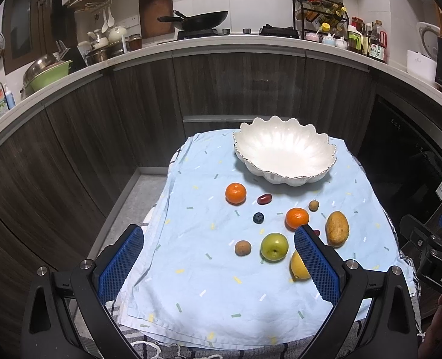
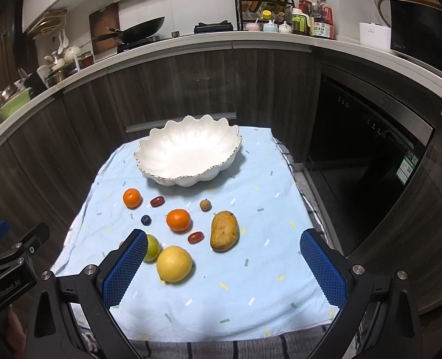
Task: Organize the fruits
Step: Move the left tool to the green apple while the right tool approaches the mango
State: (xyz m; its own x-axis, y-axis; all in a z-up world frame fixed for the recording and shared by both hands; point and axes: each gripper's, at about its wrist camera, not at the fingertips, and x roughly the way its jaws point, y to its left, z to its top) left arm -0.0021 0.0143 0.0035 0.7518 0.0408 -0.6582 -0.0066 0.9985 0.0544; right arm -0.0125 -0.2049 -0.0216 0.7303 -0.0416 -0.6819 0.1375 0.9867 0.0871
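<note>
Left wrist view shows the left gripper (image 1: pixel 218 264) hanging above the near edge of the blue cloth (image 1: pixel 197 293) with its jaws spread wide and nothing between them. Its right finger hides part of the lemon (image 1: pixel 298 267). The right gripper (image 2: pixel 224 266) is the same, wide open and empty, held low over the near half of the cloth.

None of the fruit is in the white scalloped bowl (image 2: pixel 188 149) yet; it stands empty at the far end of the cloth. Between it and the grippers lie two oranges, one at the far left (image 2: pixel 132 197) and one in the middle (image 2: pixel 178 219), a mango (image 2: pixel 224 231), a green apple (image 1: pixel 274 246), two small red fruits (image 2: pixel 157 201) (image 2: pixel 196 237), a blueberry (image 2: pixel 145 220) and two small brown fruits (image 2: pixel 205 204) (image 1: pixel 242 247).

From where I stand, the risks look plain. Round fruit on loose, wrinkled cloth could roll off the counter edge if a finger nudges it rather than straddling it. The lemon, apple and nearer red fruit sit close together, so closing on one might knock its neighbour. The blueberry and red fruits are small and probably soft; a hard squeeze would crush them, a loose one would drop them. The bowl's rim is high and fluted, so a low carry could clip it.
</note>
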